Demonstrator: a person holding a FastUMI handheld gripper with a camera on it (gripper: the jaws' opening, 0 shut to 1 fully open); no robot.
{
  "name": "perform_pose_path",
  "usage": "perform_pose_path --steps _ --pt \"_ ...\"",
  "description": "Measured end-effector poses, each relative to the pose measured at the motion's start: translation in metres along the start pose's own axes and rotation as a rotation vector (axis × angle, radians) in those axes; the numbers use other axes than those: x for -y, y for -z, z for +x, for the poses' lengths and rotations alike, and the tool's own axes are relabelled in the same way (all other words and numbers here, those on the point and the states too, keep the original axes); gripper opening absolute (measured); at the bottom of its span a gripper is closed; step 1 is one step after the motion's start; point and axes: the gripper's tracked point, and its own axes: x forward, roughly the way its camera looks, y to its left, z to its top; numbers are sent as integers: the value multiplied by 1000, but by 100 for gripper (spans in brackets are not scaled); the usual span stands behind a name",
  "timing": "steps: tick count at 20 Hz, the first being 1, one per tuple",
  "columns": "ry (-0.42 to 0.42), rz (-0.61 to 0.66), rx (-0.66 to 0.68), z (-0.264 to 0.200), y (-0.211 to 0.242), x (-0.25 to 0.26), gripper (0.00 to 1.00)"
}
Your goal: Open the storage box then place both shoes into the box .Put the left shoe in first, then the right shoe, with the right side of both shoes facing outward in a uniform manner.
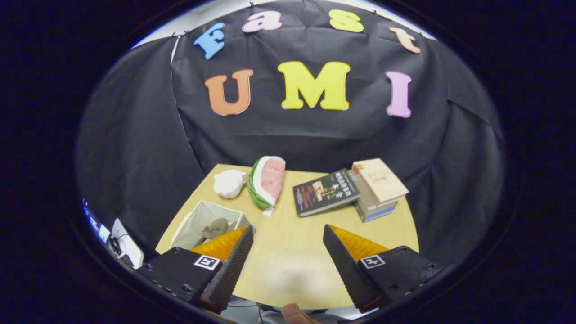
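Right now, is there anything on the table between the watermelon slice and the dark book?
No. In the gripper view, only bare wooden table lies between the watermelon slice and the dark book. The gripper hangs open above the table, holding nothing.

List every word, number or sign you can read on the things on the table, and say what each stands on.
Dark paperback book: cover lettering, too blurred to read.
Tan book atop the stack: faint cover print, too small to read.
Black-and-white square markers on the tongs: coded patterns, no words.
The tongs hang open above the wooden table, nothing between them.
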Motion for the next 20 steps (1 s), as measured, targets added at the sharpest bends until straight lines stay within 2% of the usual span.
perform_pose_path --steps 4,7,12,16,20 --pt "57 9 209 -40 -26 34 97" --pt "75 15 311 -65 -36 42 96" --pt "100 34 409 -90 -35 40 96" --pt "162 62 509 -112 -46 44 96" --pt "192 86 537 -118 -50 44 96"
